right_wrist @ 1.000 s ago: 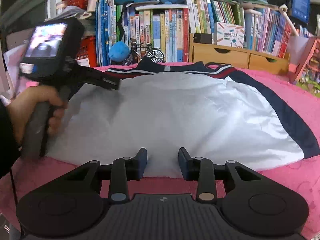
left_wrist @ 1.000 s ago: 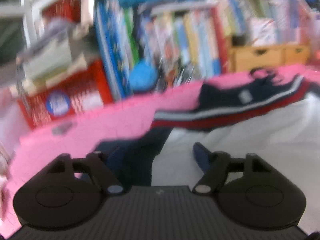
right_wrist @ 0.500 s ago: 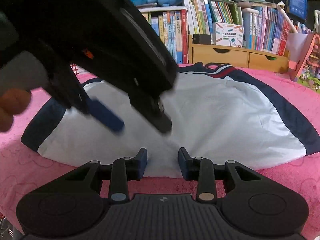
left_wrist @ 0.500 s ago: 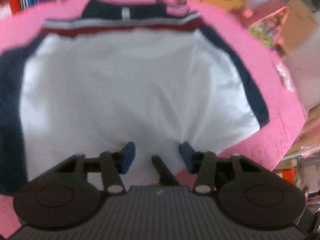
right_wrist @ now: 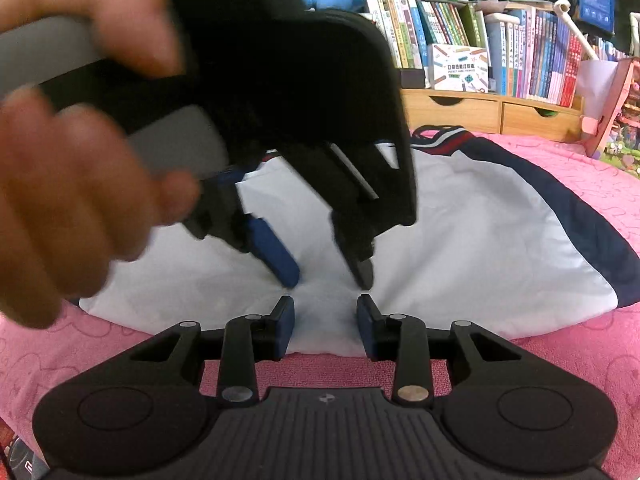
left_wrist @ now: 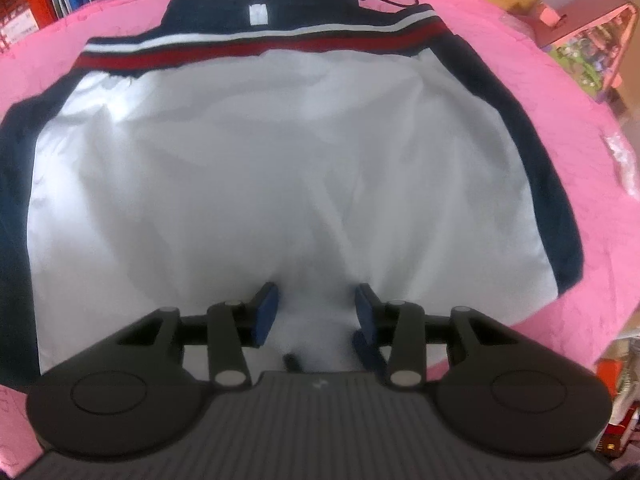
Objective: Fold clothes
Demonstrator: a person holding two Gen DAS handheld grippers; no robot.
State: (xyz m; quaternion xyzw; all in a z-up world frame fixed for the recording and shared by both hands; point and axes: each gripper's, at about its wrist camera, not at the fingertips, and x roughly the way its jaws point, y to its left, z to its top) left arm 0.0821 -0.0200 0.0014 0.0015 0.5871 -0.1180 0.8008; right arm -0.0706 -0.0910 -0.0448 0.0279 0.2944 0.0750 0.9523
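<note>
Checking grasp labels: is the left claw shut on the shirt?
No. The left claw is open, with its blue pads apart and white shirt showing between them.

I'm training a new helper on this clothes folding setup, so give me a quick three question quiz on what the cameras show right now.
1. True or false: the left claw is shut on the garment.
2. Which band sits just above the garment's white panel: A green, B red, C yellow?
3. Fill in: both claws hover by the garment's near ____.

Key: 1 false, its jaws stand apart, and so do the right claw's. 2 B, the red band. 3 edge, by the pink cloth.
</note>
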